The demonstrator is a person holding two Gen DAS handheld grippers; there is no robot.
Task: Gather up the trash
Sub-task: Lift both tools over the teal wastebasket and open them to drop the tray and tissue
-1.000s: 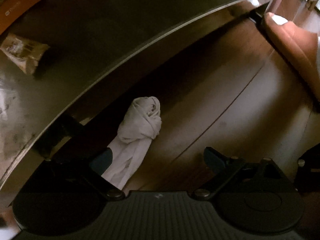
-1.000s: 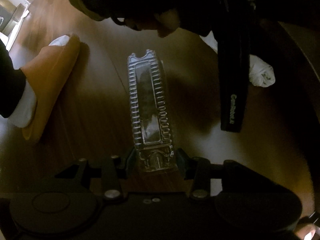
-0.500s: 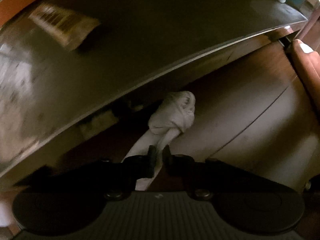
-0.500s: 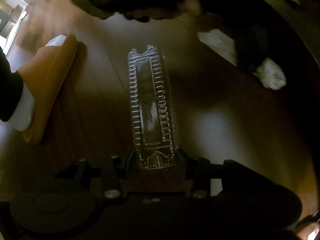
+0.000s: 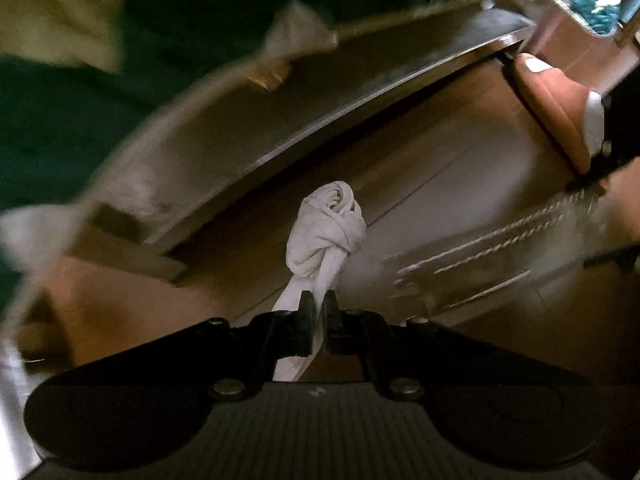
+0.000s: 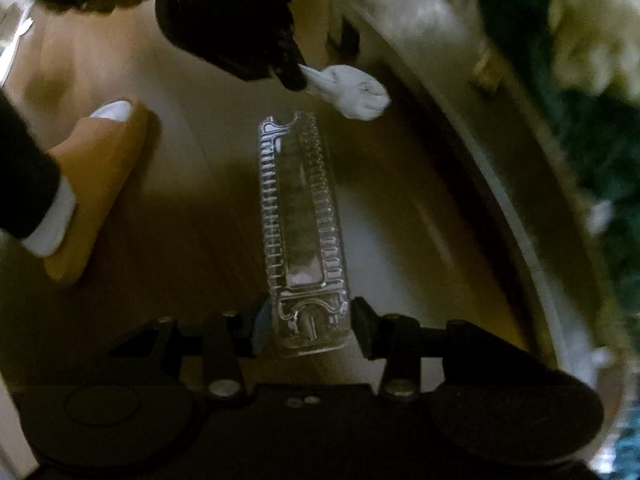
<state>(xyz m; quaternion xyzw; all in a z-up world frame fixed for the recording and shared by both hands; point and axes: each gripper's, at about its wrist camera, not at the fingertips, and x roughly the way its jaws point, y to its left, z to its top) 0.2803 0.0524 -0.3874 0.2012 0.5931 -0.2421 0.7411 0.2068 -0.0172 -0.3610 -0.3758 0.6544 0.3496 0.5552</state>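
My left gripper (image 5: 318, 306) is shut on the tail of a knotted white cloth wad (image 5: 326, 228) and holds it off the wooden floor. The right wrist view shows the same wad (image 6: 356, 92) hanging from the left gripper's black tip (image 6: 294, 76). My right gripper (image 6: 306, 320) is shut on a long clear ribbed plastic tray (image 6: 300, 216), which sticks out forward above the floor. That tray shows blurred at the right of the left wrist view (image 5: 492, 244).
A round dark table's edge (image 5: 360, 100) curves across above the floor, with crumpled wrappers (image 5: 296, 40) on it, blurred. It also shows in the right wrist view (image 6: 480, 168). A foot in an orange slipper (image 6: 92, 176) stands on the floor (image 6: 180, 260). Green fabric (image 5: 60, 120) lies beyond.
My left gripper closed on the white cloth wad and lifted it clear of the floor and up past the table edge. My right gripper kept its hold on the plastic tray.
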